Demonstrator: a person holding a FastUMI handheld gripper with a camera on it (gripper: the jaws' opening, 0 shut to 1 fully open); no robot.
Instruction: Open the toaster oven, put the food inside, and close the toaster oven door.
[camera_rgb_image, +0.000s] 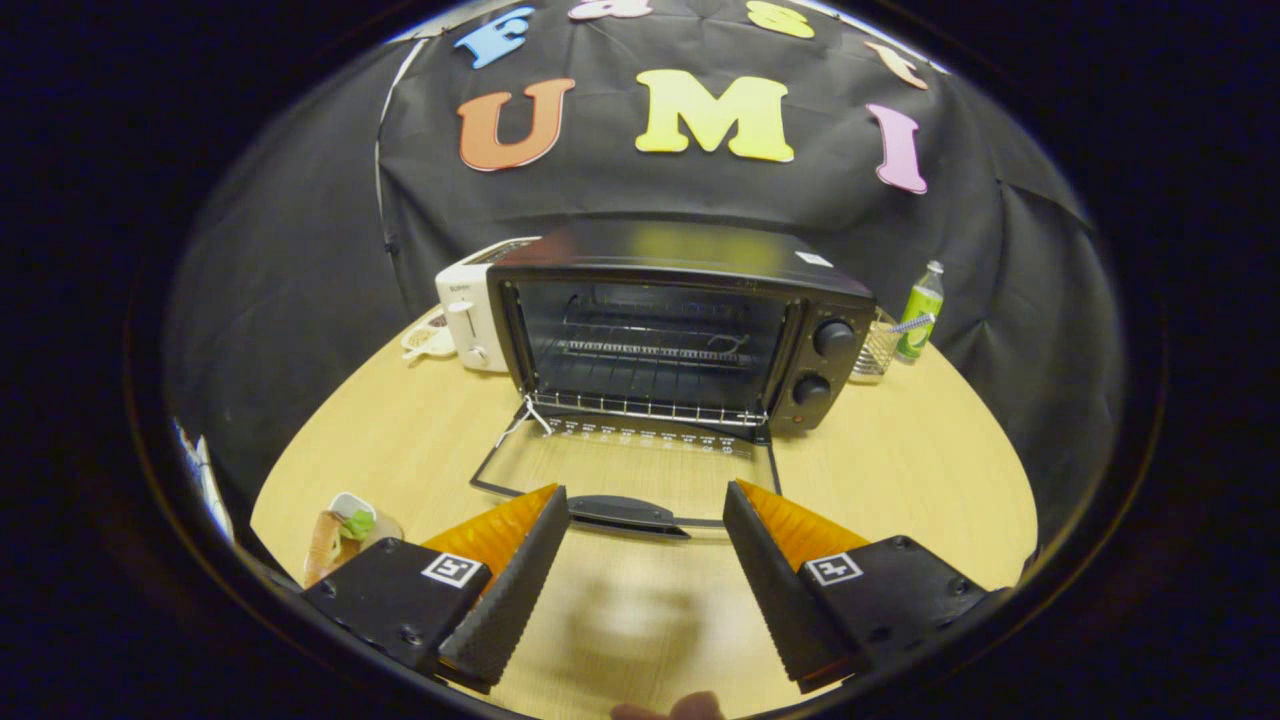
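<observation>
A black toaster oven (680, 320) stands on a light wooden table (900, 470), with its glass door (630, 470) folded down flat toward the camera and the door handle (625, 512) at the near edge. Inside, a wire rack (650, 350) sits across the empty cavity, and two round knobs (822, 362) are stacked on the right-hand panel. The gripper (645, 520) is spread wide and grips nothing; its two fingers reach just short of the handle, one to either side of it. The food (340, 535), a small item with something green on it, lies on the table just beside the left finger. A white pop-up toaster (470, 320) stands touching or nearly touching the oven's left side. On the oven's right are a wire basket (880, 345) and a green bottle (920, 312).
</observation>
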